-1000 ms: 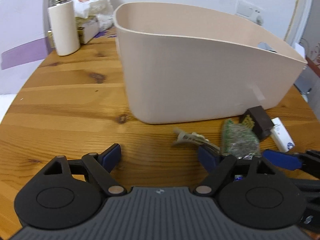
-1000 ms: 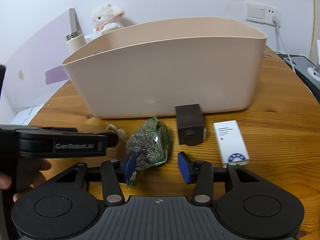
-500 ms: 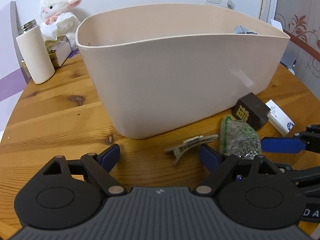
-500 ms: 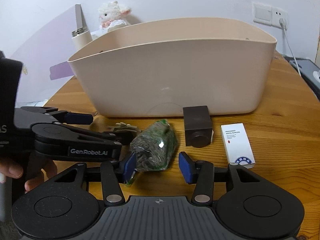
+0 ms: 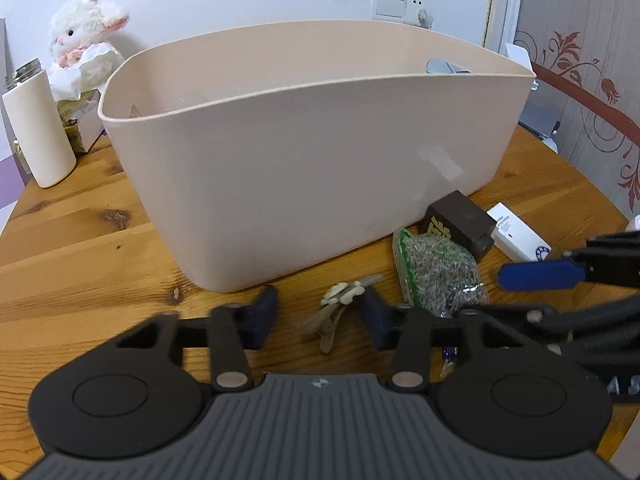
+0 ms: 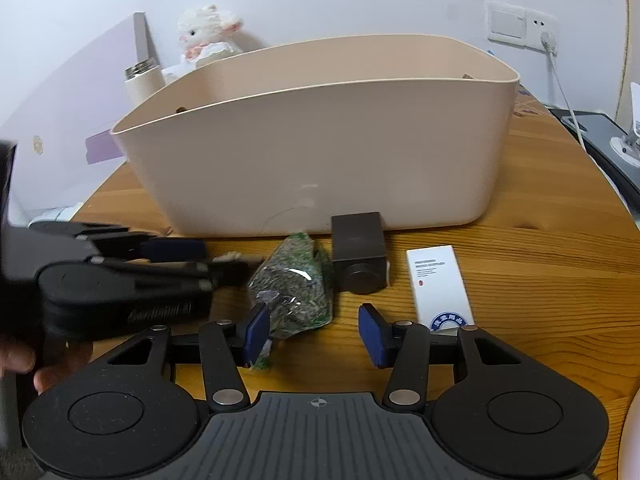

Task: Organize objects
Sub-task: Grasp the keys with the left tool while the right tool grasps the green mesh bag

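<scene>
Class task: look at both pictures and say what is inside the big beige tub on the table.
Little shows. The beige tub has tall walls that cover its floor in both views. Only bare inner wall and a handle cut-out show, plus small dark specks at the rim that cannot be identified.

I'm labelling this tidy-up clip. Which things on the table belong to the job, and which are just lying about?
Job: beige bin; hair clip between left claw; herb bag; brown box; white box.

Lying about: plush lamb; white bottle.

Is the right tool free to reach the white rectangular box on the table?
Probably yes: the white rectangular box lies uncovered just ahead of the open right tool, slightly to its right, with nothing between.
</scene>
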`<state>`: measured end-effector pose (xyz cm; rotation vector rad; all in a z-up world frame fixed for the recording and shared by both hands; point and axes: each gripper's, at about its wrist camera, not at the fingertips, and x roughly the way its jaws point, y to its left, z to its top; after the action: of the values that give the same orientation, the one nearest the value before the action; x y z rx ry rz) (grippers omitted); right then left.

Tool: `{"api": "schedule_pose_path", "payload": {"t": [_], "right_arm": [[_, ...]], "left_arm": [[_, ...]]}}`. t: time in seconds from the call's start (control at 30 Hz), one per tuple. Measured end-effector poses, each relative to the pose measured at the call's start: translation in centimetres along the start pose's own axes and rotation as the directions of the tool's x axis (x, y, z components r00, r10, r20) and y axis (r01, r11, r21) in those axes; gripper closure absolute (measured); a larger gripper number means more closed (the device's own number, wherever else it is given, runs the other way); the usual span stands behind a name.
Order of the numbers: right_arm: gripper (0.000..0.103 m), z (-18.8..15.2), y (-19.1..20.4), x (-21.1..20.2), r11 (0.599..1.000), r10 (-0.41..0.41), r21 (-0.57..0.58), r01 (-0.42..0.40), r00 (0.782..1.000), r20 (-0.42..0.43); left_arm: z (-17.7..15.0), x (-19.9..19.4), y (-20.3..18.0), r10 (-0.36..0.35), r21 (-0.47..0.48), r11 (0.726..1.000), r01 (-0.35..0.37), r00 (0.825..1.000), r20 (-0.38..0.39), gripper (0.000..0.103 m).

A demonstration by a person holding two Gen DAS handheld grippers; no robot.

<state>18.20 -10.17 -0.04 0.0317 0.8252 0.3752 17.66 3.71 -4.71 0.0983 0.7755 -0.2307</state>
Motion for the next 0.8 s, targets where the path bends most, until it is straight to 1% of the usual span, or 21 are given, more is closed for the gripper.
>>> {"api": "schedule_pose_path", "payload": {"t": [0.07,0.13,0.27,0.37,0.43,0.53,0.67,0.8], "right_arm": [[0.049,-0.1,0.2,-0.1,1.000,0.007,-0.009,-0.007,1.000,0.000],[0.049,-0.2,0.4,-0.2,1.000,0.016,-0.013,-0.016,1.000,0.001],[0.049,0.0,1.0,0.4,0.999,0.034,-0.012,-0.034,0.999,-0.004],[0.050,0.1,1.7,1.0,0.999,0.039,-0.015,-0.040,0.999,-0.016],[0.050,0.2,2.2,1.2,0.999,0.033,-0.016,-0.033,0.999,-0.008],[0.060,0.4,2.5,1.3,0.999,0.044,-0.003,-0.044,0.999,-0.006],[0.065,0.3,3.0,1.2,0.999,0.040,-0.003,-0.040,0.999,0.000],[0.066,0.0,3.4,1.0,0.999,0.044,-0.022,-0.043,0.999,0.006]], "left_arm": [[0.1,0.0,0.2,-0.004,-0.008,1.000,0.004,1.000,-0.004,0.080],[0.2,-0.1,0.4,-0.006,-0.010,1.000,0.006,1.000,-0.011,0.087],[-0.1,-0.5,0.3,0.017,0.015,1.000,-0.017,1.000,-0.015,0.088],[-0.3,-0.7,0.4,0.023,0.010,1.000,-0.023,1.000,-0.019,0.088],[-0.4,-0.9,0.7,0.018,-0.002,1.000,-0.018,0.999,-0.026,0.088],[-0.4,-1.1,1.4,0.004,-0.026,1.000,-0.005,0.999,-0.037,0.087],[-0.8,-1.4,1.3,0.028,-0.038,0.999,-0.029,0.999,-0.032,0.088],[-1.2,-1.9,1.4,0.041,-0.062,0.997,-0.043,0.999,-0.036,0.088]]}}
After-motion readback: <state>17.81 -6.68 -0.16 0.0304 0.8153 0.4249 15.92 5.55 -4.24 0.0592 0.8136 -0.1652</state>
